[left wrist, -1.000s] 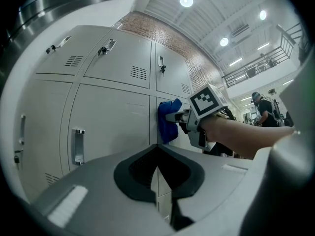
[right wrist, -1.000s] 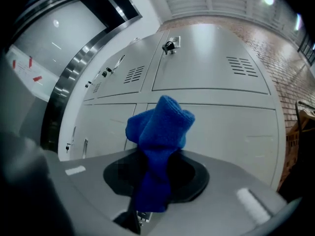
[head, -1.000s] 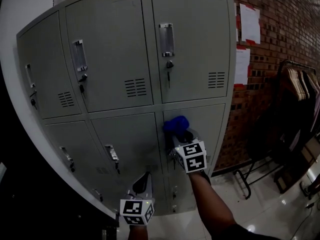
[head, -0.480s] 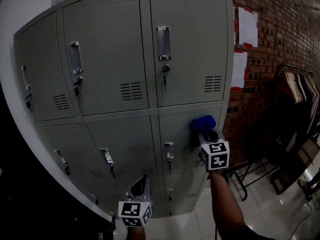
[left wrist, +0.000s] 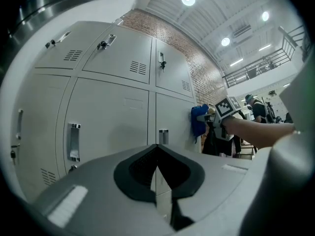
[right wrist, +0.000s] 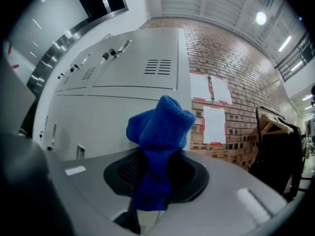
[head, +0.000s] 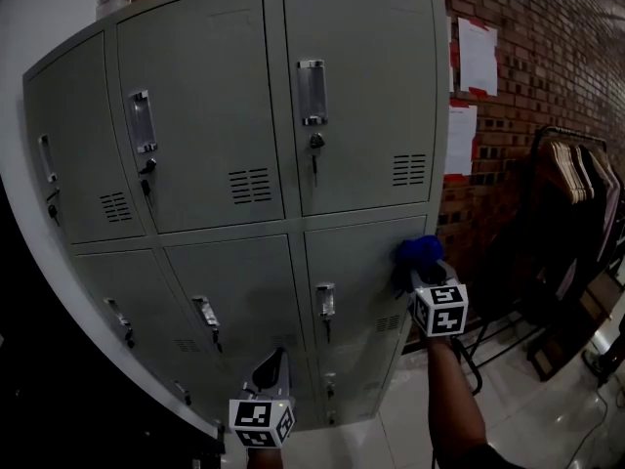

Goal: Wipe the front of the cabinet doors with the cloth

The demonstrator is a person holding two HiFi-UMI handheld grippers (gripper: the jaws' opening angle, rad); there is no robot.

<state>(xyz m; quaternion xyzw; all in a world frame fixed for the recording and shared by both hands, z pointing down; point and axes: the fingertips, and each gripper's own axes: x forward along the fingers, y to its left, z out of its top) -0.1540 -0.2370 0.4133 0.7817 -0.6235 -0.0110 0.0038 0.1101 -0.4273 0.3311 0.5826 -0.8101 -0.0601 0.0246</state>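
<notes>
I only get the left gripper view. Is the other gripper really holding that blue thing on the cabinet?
Observer: Yes. The right gripper view shows the right gripper with its jaws shut on the blue cloth, which sticks out past them.
Operator: Which door is it on?
Observer: In the head view it is on the lower right door, near its top right corner.
Operator: What's past that corner?
Observer: Papers stuck on the brick wall.
</notes>
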